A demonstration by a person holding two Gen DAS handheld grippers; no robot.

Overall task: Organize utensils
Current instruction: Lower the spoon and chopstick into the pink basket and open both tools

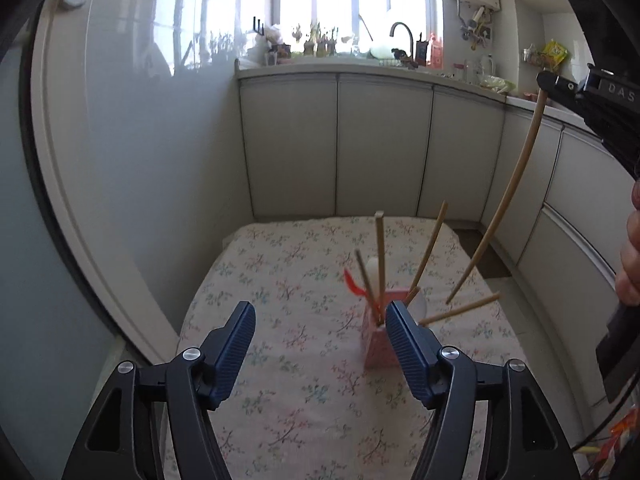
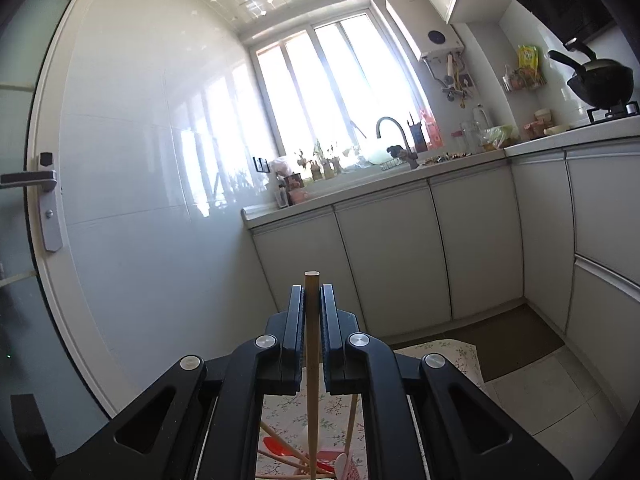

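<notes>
My left claw (image 1: 320,320) hangs wide open and empty above the floral tablecloth (image 1: 280,280), the pink holder (image 1: 378,344) of chopsticks just past its right finger, while my right claw (image 2: 311,300) pinches one upright chopstick (image 2: 312,352) over that holder.

Both tools are black plastic frames with 4 round silver screws each; the left tool (image 1: 320,322) has ribbed navy pads, the right tool (image 2: 311,300) black ones.
</notes>
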